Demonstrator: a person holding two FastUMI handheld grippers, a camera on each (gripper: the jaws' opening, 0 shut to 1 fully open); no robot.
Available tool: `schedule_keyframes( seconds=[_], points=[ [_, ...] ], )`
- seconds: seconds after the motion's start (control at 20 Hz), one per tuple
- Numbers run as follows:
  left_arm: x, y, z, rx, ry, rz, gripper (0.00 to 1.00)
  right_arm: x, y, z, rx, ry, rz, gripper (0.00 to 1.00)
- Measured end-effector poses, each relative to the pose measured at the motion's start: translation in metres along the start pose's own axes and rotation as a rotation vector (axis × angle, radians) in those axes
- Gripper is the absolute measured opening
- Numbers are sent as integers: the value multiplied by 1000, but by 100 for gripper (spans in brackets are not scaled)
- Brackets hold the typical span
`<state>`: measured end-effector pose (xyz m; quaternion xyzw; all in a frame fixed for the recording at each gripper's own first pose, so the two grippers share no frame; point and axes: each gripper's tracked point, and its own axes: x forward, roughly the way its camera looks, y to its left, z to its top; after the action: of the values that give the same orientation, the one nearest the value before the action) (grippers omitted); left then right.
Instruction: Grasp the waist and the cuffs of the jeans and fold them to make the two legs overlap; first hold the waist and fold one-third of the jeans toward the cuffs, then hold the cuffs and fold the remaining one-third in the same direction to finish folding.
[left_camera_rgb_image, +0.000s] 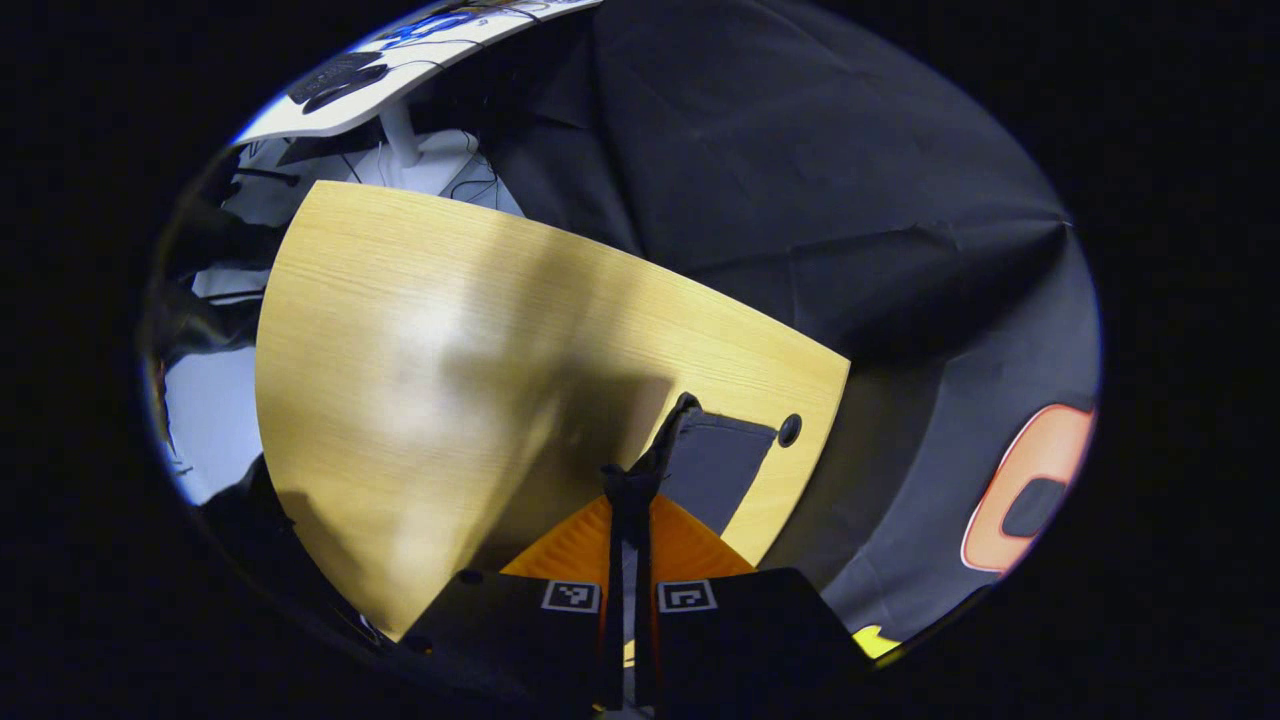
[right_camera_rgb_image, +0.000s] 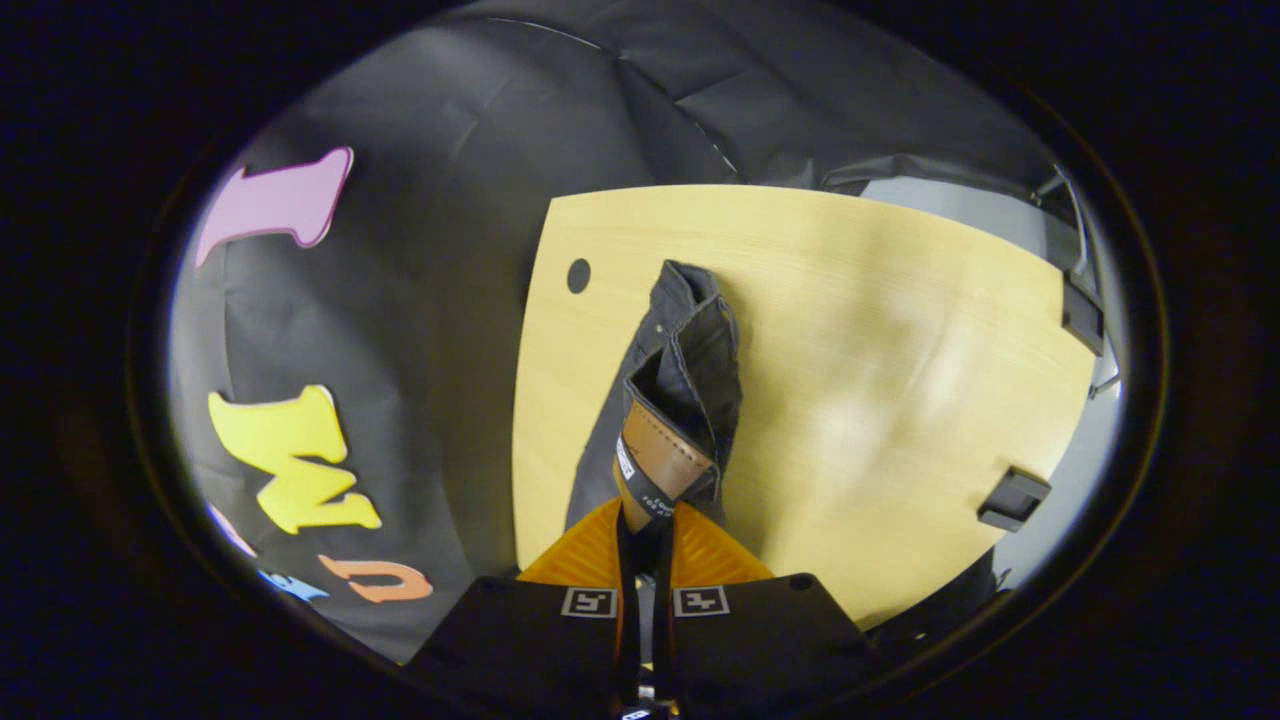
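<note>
Just ahead of the left gripper (left_camera_rgb_image: 628, 500) in the left gripper view, a thin edge of the dark jeans (left_camera_rgb_image: 715, 460) rises from between the closed fingers, both pressing on the cloth, while the rest of that end lies flat on the wooden table (left_camera_rgb_image: 420, 340) slightly to the right and beyond, near a small dark hole (left_camera_rgb_image: 789, 430) by the table's edge. Which end this is cannot be told from here; the pinch looks meant to keep the layers together while the cloth is lifted clear. In the right gripper view, the right gripper (right_camera_rgb_image: 645, 525) is likewise clamped shut on the jeans (right_camera_rgb_image: 690, 350), at the waistband, where the brown leather patch (right_camera_rgb_image: 665, 455) stands directly in front of the fingertips. The denim hangs bunched from there and trails forward onto the table (right_camera_rgb_image: 900, 330), its far end close to the hole (right_camera_rgb_image: 578, 275) on the left. Holding both ends this way probably serves to lay one leg over the other, so folding appears barely begun.
</note>
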<state>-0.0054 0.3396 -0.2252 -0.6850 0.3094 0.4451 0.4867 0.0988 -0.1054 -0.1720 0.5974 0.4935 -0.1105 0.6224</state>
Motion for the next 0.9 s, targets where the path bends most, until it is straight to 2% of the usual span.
schedule_keyframes(
  seconds=[0.15, 0.3, 0.5, 0.75, 0.9],
  points=[
    [24, -38, -3, -69, -2, 47, 8, 24, 26, 30, 126, 17, 48, 6],
    [61, -75, -4, -81, 1, 87, 9, 63, 45, 60, 201, 15, 50, 6],
    [123, -109, -16, -50, 26, 117, 9, 125, 54, 94, 232, 10, 29, 6],
    [168, -120, -24, 12, 62, 143, 11, 155, 44, 110, 231, 13, 5, 6],
    [185, -134, -27, 7, 90, 95, 13, 167, 33, 113, 225, 4, -29, 6]
  ],
)
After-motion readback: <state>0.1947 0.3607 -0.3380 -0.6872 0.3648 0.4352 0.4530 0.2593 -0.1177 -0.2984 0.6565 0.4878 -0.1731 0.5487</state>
